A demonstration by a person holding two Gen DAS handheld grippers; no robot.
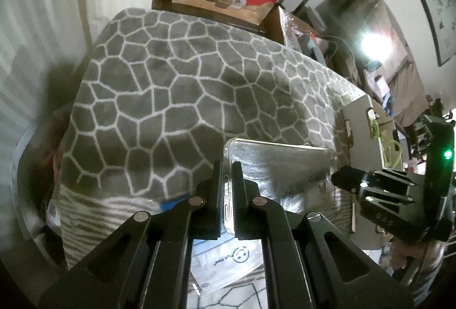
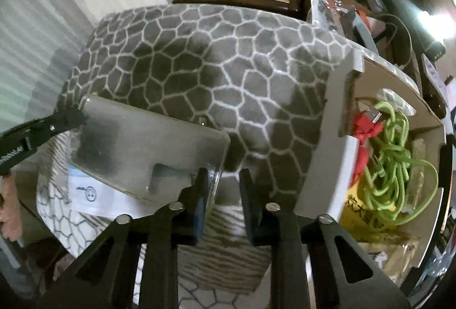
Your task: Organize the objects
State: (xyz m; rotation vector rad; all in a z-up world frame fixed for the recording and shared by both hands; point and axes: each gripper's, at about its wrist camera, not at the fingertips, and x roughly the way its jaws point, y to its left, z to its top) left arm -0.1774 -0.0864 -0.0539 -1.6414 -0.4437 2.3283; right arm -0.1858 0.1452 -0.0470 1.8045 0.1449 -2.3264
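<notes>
Apparently the clear phone case (image 1: 273,161) is being carried flat above the grey patterned blanket (image 1: 176,87) toward the cardboard box (image 2: 327,143) at the right, which already holds a tangle of green cord (image 2: 399,163) and something red (image 2: 366,126), so the box looks like the collecting place. The left gripper (image 1: 227,192) has its jaws closed down to a narrow slot on the case's near edge, the thin rim standing upright between the two pads, and that pinch alone seems to keep the case level in the air. The right gripper (image 2: 223,195) is parted, with a clear gap between its fingers; the case's corner lies just against the inner face of its left finger (image 2: 201,195), not yet between both pads, and I cannot tell whether it actually touches. A handover to the right side, nearer the box, seems the likely purpose
</notes>
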